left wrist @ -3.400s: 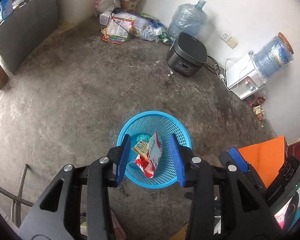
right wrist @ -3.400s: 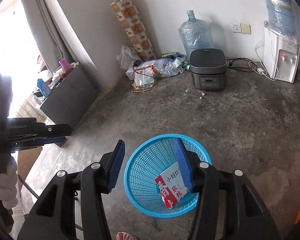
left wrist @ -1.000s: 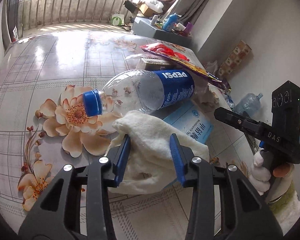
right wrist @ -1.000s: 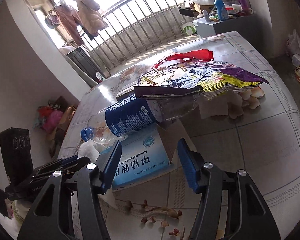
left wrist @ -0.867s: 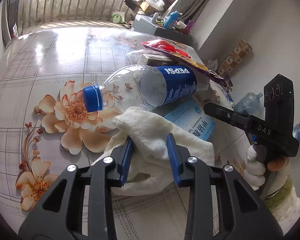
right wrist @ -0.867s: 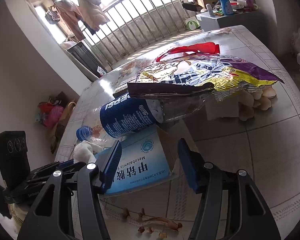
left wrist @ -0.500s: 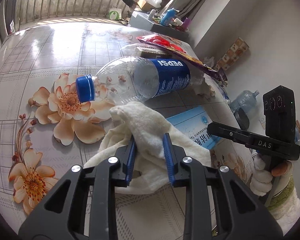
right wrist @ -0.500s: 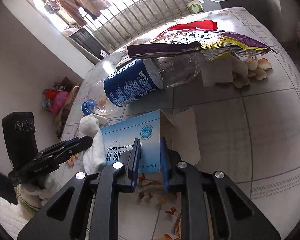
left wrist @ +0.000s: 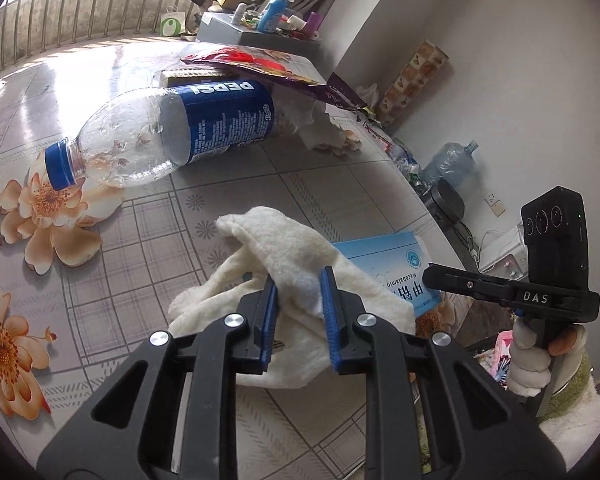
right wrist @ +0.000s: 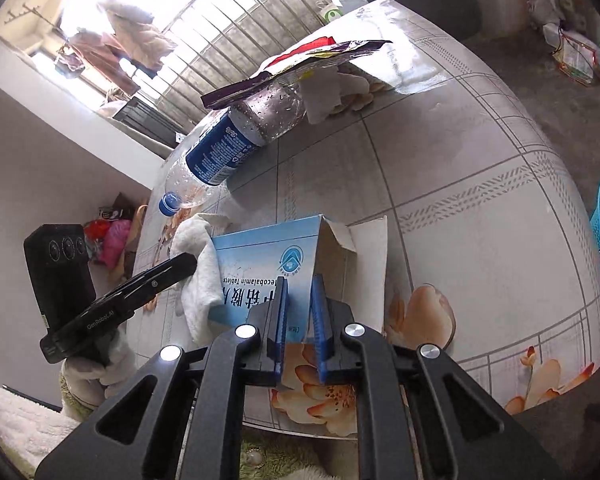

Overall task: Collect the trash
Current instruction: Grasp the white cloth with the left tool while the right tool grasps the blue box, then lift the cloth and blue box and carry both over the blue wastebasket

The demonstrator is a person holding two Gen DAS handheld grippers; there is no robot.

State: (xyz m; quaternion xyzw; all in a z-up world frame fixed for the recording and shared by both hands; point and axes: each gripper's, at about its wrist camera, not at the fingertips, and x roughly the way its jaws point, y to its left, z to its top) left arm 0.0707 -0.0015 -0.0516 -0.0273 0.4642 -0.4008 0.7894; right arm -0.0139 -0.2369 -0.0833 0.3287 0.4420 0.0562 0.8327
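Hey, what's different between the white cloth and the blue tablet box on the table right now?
The white cloth is soft, crumpled and plain; the blue tablet box is stiff, flat cardboard with printing.
The left gripper is closing on a fold of the cloth; the right gripper is closing on the box's near edge.
The box has an open flap; the cloth is just bunched.
Both lie on the floral table, touching each other.
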